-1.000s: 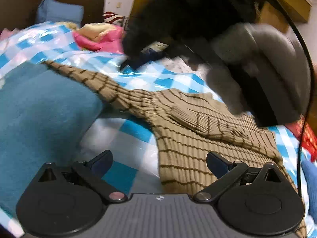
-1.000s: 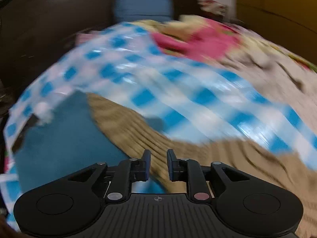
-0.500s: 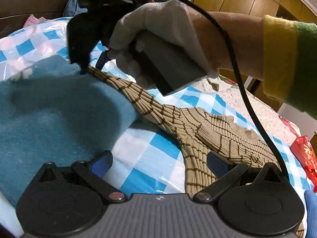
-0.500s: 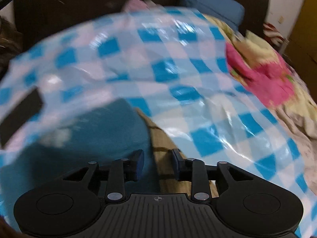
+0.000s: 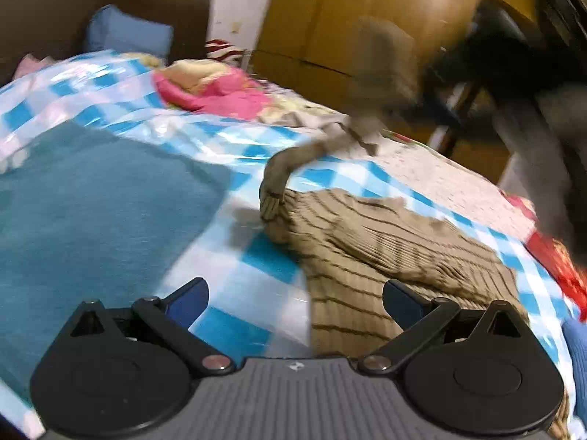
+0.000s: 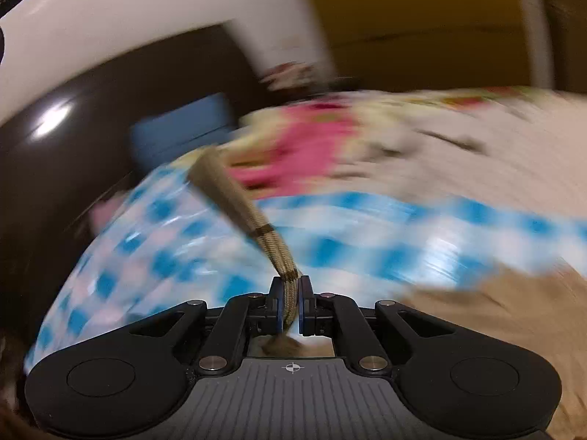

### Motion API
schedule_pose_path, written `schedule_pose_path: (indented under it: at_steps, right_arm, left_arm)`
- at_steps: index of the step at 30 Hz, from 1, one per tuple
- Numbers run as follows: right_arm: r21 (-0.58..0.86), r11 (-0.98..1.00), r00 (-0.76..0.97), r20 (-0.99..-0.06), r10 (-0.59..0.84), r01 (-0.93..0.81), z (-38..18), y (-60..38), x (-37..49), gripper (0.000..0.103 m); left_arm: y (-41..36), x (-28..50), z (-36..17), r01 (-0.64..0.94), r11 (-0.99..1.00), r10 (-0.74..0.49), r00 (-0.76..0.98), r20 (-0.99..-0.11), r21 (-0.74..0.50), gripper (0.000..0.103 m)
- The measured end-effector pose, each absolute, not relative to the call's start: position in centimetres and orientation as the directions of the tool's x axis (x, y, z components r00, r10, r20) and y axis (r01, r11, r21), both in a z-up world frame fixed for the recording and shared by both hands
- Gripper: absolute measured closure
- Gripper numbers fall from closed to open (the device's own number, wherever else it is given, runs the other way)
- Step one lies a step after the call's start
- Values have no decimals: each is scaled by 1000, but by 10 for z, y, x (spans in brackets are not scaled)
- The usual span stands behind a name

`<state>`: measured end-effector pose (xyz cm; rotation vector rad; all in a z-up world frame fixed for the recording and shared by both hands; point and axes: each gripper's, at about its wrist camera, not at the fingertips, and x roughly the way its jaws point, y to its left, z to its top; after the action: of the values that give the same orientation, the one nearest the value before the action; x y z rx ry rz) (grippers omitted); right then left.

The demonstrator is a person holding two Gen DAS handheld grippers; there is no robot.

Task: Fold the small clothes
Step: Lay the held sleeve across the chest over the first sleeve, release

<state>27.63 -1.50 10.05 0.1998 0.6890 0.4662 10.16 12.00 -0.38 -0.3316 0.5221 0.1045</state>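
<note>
A tan ribbed sweater with dark stripes [image 5: 385,253] lies on the blue-and-white checked sheet [image 5: 238,267]. My left gripper [image 5: 295,295] is open and empty, low over the sweater's left edge. My right gripper [image 6: 290,299] is shut on the sweater's sleeve cuff [image 6: 282,260]. In the left wrist view the sleeve [image 5: 290,168] is lifted and curves up toward the blurred right hand [image 5: 385,69] at upper right. Both views are motion-blurred.
A teal cloth [image 5: 91,198] lies at the left on the sheet. A pink and yellow bundle [image 5: 216,88] and a blue pillow [image 5: 128,36] sit at the back by the dark headboard. A red item [image 5: 561,260] is at the right. Wooden wardrobe doors [image 5: 330,18] stand behind.
My right gripper has shut on the sleeve cuff near the teal cloth and pulled it up and to the right over the sweater. My left gripper stays open.
</note>
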Motion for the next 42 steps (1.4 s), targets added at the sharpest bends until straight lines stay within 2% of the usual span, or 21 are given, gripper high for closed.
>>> schedule_pose_path:
  at_steps: [5,6,7,9,11,13,16,26,36,42]
  right_arm:
    - [396,918,714,-647,267,16,27,-146,263,97]
    - [388,920,713,-660,236,54,13,-162,261,91]
    - [387,918,705,-675,216,90,2,-176,261,88]
    - [460,877,690,-680,248,139,-15,-200,256,88]
    - [536,828,694,-658,290,162,-23,-221,253,86]
    - [561,810,719,-633,287,171,-25,-232,250,79]
    - [589,787,735,-614,287,185,-29,-247,253,74]
    - [673,718,735,-575,359,176,-28,-248,268,74]
    - [609,764,769,-586,255,211,-14,-258,258,74]
    - [602,770,741,-612,276,210,-28,-250,286,74]
  left_arm:
    - [75,105,-9,-60,985,-36,845,-533,-162,0]
    - [67,105,-11,-38,990,-42,839,-543,-135,0]
    - [59,106,-13,-17,994,-46,832,-553,-108,0]
    - [46,108,-19,17,998,-52,820,-570,-66,0]
    - [37,110,-24,42,998,-55,809,-586,-37,0]
    - [32,112,-27,52,998,-57,801,-596,-26,0]
    - [27,111,-30,55,998,-50,799,-599,-11,0]
    - [19,110,-35,63,998,-34,799,-600,27,0]
    - [19,110,-33,65,998,-40,800,-598,20,0]
    - [19,113,-36,61,998,-35,793,-608,21,0]
